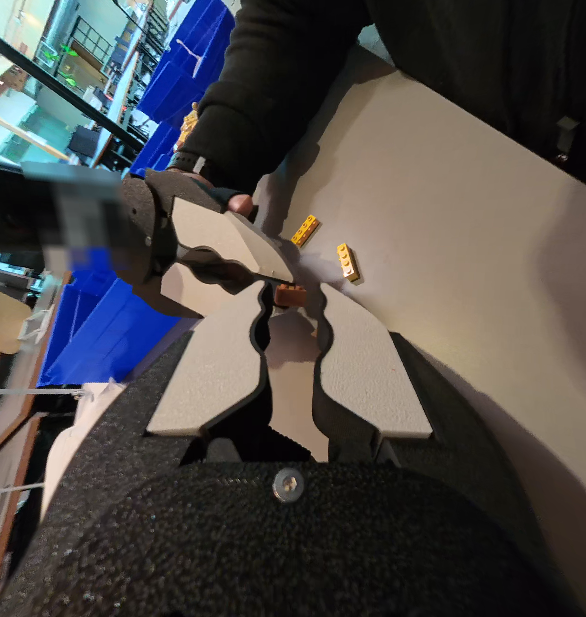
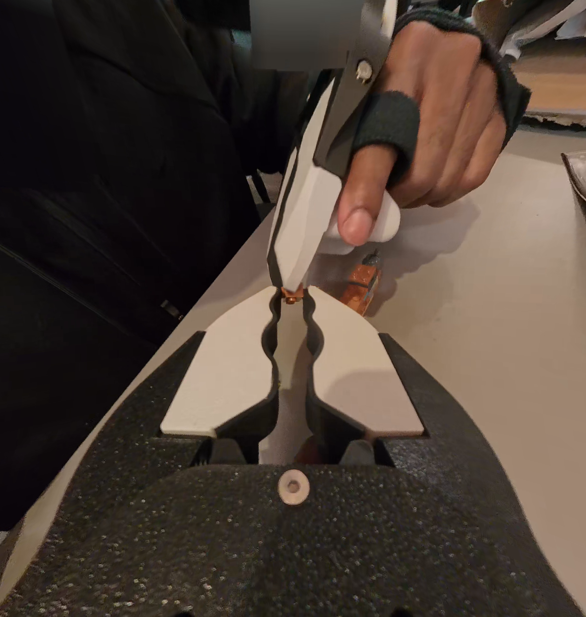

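A small brown toy brick (image 1: 291, 295) sits at the meeting point of two pairs of tongs above a pale worktop (image 1: 451, 207).

In the left wrist view, the left tongs (image 1: 293, 295) reach toward 12 o'clock with the brick between their tips. The brick lies against the tip on the 9 o'clock side. On the 3 o'clock side the picture is blurred, so contact there cannot be told. The right tongs (image 1: 290, 279) come in from 9 o'clock, nearly together, with their tips at the studded top of the brick.

In the right wrist view, the right tongs (image 2: 291, 296) are clamped on the brown brick (image 2: 291, 296), both tips against its sides. The left tongs (image 2: 290, 285) come down from 12 o'clock onto the same brick, worked by a hand (image 2: 428, 133).

On the worktop, at 1 o'clock from the brick, lie two yellow bricks (image 1: 305, 230) (image 1: 348, 262), apart from each other and from the tongs. A brown brick model (image 2: 365, 288) stands just beyond the tongs at 2 o'clock. Blue bins (image 1: 184, 66) line the far side.
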Demonstrator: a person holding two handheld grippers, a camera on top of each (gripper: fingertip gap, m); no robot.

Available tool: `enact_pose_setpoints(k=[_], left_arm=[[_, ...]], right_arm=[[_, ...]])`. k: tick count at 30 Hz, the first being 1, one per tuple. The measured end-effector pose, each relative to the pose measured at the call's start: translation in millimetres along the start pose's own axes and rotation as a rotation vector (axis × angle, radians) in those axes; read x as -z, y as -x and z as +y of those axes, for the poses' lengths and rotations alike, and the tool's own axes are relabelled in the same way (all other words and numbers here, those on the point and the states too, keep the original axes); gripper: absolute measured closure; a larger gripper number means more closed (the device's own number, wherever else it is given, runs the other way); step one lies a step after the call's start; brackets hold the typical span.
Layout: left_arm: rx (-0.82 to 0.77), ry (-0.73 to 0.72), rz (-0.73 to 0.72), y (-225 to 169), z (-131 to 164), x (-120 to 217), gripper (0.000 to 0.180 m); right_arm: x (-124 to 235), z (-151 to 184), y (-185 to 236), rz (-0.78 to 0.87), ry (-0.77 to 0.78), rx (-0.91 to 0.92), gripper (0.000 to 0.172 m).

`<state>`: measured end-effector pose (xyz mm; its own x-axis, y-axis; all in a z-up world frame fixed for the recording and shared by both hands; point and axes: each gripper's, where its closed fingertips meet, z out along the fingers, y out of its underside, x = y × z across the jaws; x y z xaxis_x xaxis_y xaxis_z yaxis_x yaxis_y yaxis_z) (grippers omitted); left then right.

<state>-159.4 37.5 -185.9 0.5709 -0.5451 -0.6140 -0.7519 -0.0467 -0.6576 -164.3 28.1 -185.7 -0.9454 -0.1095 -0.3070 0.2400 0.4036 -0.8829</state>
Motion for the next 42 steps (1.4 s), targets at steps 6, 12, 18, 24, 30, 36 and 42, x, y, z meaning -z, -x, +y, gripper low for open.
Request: enact_pose_setpoints(k=[6,12,18,24,30,36,42], left_arm=[[-0.038,0.027,-0.095,10.0,3.8,-3.3,0.163],[0.067,0.021,-0.313,34.7,12.1,8.2,0.163],[0.133,-0.028,-0.463,51.2,8.8,17.1,0.163],[0.071,-0.15,-0.498,49.3,-9.5,21.4,0.163],[0.005,-0.187,-0.513,45.1,-16.8,20.6,0.163],[-0.012,-0.184,-0.506,42.0,-17.1,16.2,0.163],[-0.01,-0.174,-0.39,29.9,-14.8,12.1,0.159]], right_arm=[[4.3,-7.0,-2.6,0.004,-0.049,-0.047,0.159],[22.5,-21.6,-16.7,0.201,-0.197,-0.177,0.149],[28.2,-23.7,-14.5,0.321,-0.267,-0.262,0.148],[27.5,-33.4,-7.6,0.219,-0.38,-0.339,0.149],[23.2,-39.7,1.1,0.141,-0.416,-0.342,0.153],[17.1,-36.5,2.6,0.132,-0.395,-0.34,0.158],[11.8,-25.3,9.7,0.077,-0.296,-0.333,0.16]])
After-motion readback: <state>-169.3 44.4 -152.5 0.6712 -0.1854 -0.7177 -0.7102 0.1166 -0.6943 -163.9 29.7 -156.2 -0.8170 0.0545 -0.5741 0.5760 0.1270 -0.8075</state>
